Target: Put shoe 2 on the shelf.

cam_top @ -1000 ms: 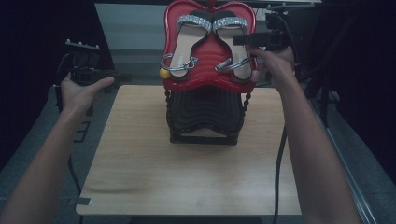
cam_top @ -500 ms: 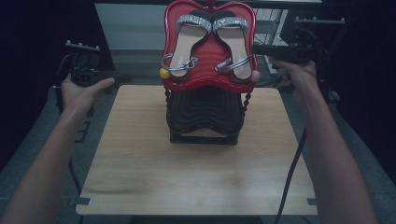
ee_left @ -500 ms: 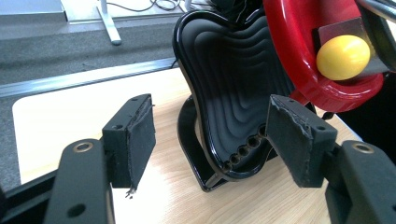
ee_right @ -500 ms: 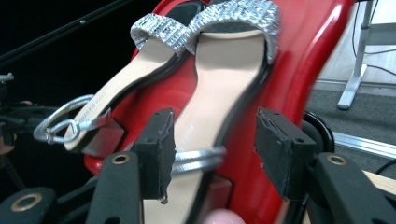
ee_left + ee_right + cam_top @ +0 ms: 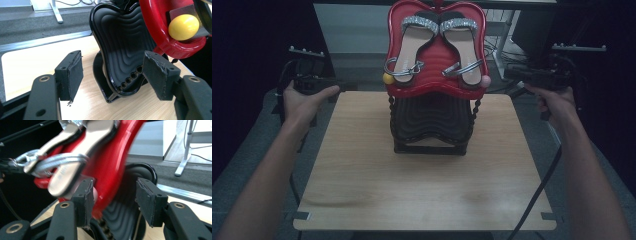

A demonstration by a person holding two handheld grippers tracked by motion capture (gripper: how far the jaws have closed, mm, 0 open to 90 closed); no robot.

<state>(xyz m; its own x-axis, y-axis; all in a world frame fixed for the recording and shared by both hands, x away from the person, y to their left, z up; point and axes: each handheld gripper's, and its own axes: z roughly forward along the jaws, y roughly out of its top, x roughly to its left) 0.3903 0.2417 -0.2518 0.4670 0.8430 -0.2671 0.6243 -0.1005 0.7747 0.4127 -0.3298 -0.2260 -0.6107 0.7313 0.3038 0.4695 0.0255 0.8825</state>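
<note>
A red apple-shaped tray [image 5: 437, 89] tilts towards me on top of a black ribbed stand [image 5: 432, 125] at the back middle of the wooden table [image 5: 412, 190]. A pair of silver-strapped sandals [image 5: 412, 47] lies in the tray. A yellow ball [image 5: 387, 78] hangs at its left edge and a pink ball [image 5: 486, 80] at its right. My left gripper [image 5: 349, 86] hovers open off the table's left back corner, facing the black tray [image 5: 120, 45] and yellow ball [image 5: 183, 27]. My right gripper [image 5: 509, 72] is open to the right of the red tray [image 5: 112, 157]; its jaws have just been closing slightly, with nothing between them.
A cable [image 5: 537, 195] trails from the right gripper down past the table's right edge. Grey floor [image 5: 37, 27] and white desk legs [image 5: 185, 152] lie behind the table. The near half of the tabletop is bare wood.
My right hand has swung from the red tray's upper right corner out to the right and lower, away from the tray. The left hand has stayed put.
</note>
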